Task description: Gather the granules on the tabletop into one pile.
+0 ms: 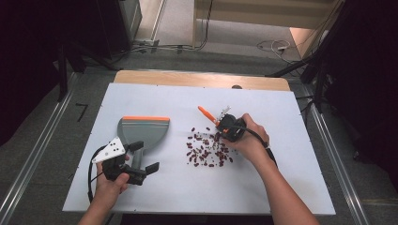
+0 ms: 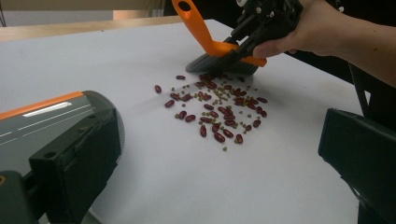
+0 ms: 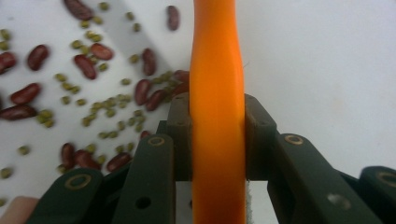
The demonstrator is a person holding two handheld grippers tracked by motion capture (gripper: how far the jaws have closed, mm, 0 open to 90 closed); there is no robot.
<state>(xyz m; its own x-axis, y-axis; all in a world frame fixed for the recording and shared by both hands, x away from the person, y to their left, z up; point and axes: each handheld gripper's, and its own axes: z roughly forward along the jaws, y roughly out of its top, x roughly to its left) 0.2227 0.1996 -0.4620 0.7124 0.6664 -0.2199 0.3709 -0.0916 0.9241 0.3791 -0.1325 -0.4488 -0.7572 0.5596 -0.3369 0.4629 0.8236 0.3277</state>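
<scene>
Red kidney beans and small green beans (image 1: 206, 151) (image 2: 215, 109) (image 3: 93, 93) lie scattered mid-table. My right gripper (image 1: 222, 123) (image 2: 239, 46) (image 3: 217, 121) is shut on the orange handle of a small brush (image 1: 205, 113) (image 2: 200, 28) (image 3: 217, 65). The brush's dark bristles (image 2: 222, 63) rest on the sheet at the pile's far edge. A grey dustpan (image 1: 143, 131) (image 2: 42, 116) with an orange lip lies left of the beans. My left gripper (image 1: 144, 156) (image 2: 217, 135) stands open at the pan's near end. One jaw sits over the pan, and bare sheet lies between the jaws.
A white sheet (image 1: 155, 98) covers the table, and a wooden strip (image 1: 187, 78) shows at the far edge. Bare sheet lies between the dustpan and the beans and along the front edge. Cables run on the floor (image 1: 272, 46) beyond the table.
</scene>
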